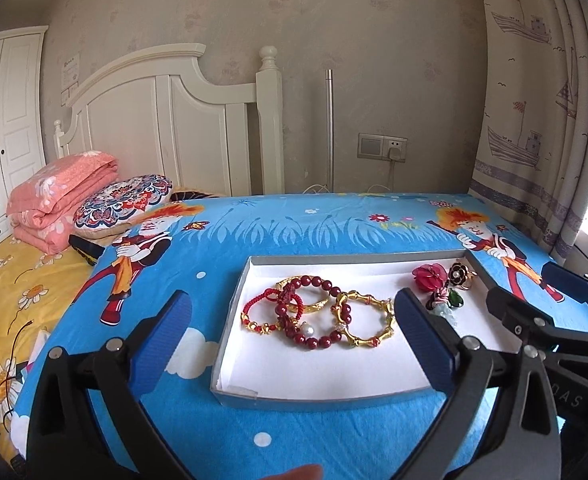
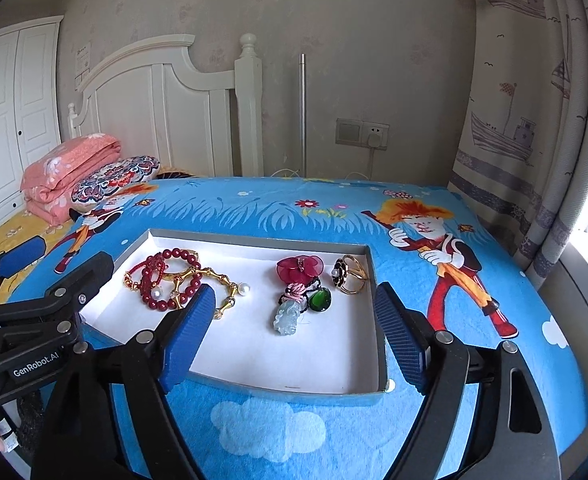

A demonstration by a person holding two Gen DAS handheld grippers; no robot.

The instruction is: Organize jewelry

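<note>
A shallow grey tray with a white floor (image 1: 317, 364) (image 2: 278, 360) lies on the blue cartoon cloth. Its left part holds a tangle of bracelets: red bead bracelets (image 1: 313, 312) (image 2: 162, 276), a red cord one (image 1: 258, 312) and gold bangles (image 1: 367, 322) (image 2: 218, 284). Its right part holds a red flower piece (image 1: 429, 276) (image 2: 299, 268), a jade and green pendant (image 2: 294, 312) and a black-flower gold ring (image 1: 459, 274) (image 2: 349, 274). My left gripper (image 1: 292, 344) is open and empty over the tray's left half. My right gripper (image 2: 295, 328) is open and empty over the right half.
The cloth covers a table (image 1: 294, 440) beside a bed with a yellow sheet (image 1: 10, 280), a folded pink quilt (image 1: 62, 200) and a patterned cushion (image 1: 122, 200). A white headboard (image 1: 174, 128), a wall socket (image 1: 381, 146) and a curtain (image 1: 541, 120) stand behind.
</note>
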